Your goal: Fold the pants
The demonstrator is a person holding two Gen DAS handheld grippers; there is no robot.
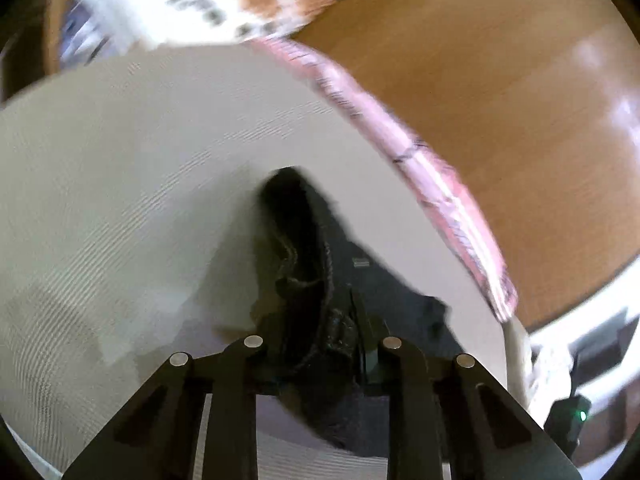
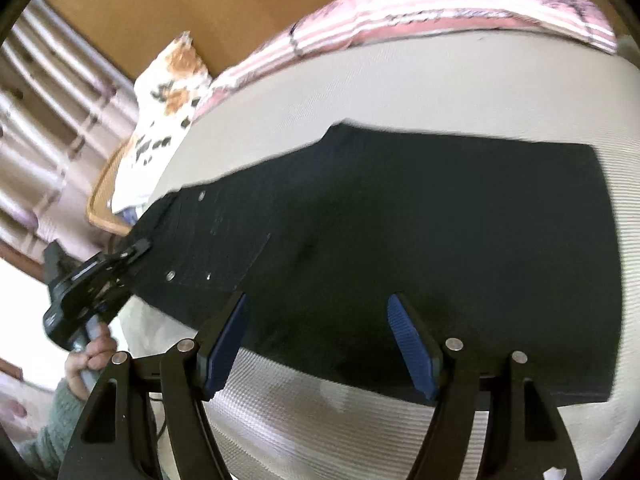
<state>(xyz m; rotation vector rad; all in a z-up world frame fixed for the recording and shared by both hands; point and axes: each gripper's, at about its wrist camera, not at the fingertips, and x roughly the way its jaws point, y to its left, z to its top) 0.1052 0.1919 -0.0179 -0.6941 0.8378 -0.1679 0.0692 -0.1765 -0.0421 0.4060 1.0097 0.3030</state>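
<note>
Dark pants (image 2: 400,220) lie folded flat across a pale ribbed mattress (image 2: 360,420). My right gripper (image 2: 320,340) is open, its blue pads (image 2: 416,348) hovering over the near edge of the pants. My left gripper (image 2: 132,248) shows at the left in the right wrist view, shut on the waistband end. In the left wrist view, the left gripper (image 1: 324,340) is shut on a bunched fold of the dark pants (image 1: 312,260), lifted above the mattress (image 1: 120,200).
A pink striped blanket (image 2: 440,16) runs along the mattress's far edge, also in the left wrist view (image 1: 400,132). A white and orange patterned cloth (image 2: 168,96) lies beside it on a wooden tray. Brown wooden floor (image 1: 500,60) lies beyond.
</note>
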